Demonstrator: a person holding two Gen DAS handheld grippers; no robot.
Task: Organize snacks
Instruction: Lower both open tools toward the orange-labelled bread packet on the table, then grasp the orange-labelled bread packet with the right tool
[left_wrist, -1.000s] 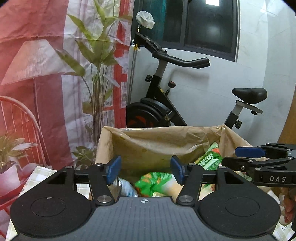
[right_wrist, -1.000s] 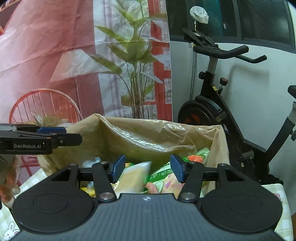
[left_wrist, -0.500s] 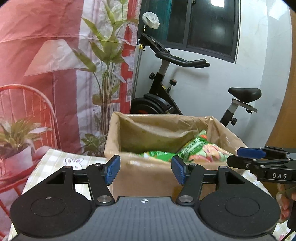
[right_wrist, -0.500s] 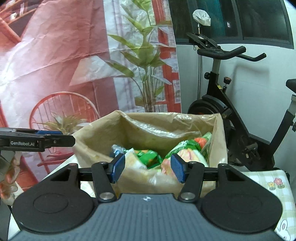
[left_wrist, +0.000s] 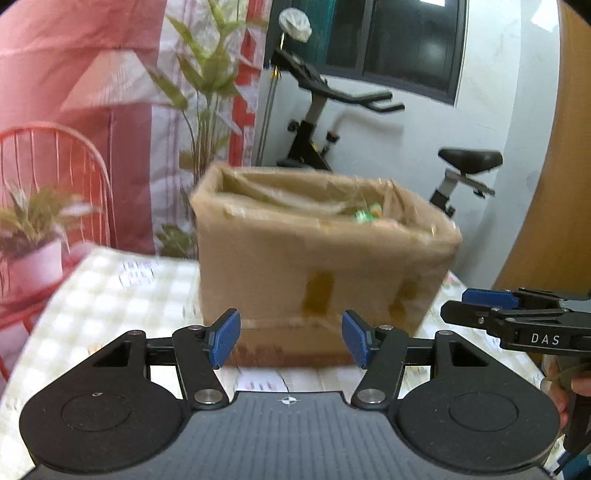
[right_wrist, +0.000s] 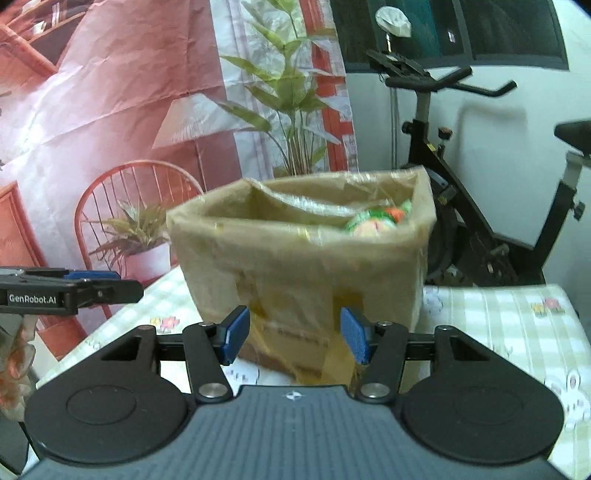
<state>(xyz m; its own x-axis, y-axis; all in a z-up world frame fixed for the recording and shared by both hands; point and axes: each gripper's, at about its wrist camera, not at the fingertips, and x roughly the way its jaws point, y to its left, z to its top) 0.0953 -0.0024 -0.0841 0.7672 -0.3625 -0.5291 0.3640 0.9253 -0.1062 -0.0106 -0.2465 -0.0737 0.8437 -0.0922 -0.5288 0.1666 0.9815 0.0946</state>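
Left wrist view, boxy brown cardboard box (left_wrist: 317, 258), crinkly snack packets (right_wrist: 376, 221), both tongs half-open, empty.

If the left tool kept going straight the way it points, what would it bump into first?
Most likely the near wall of the brown cardboard box on the checked tablecloth; the left tool is open and empty, though blur makes depth uncertain.

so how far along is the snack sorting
Done: snack packets sit inside the lined cardboard box. In hand: nothing; the left tool and right tool are both open and empty. Left: no loose snacks show on the checked tablecloth.
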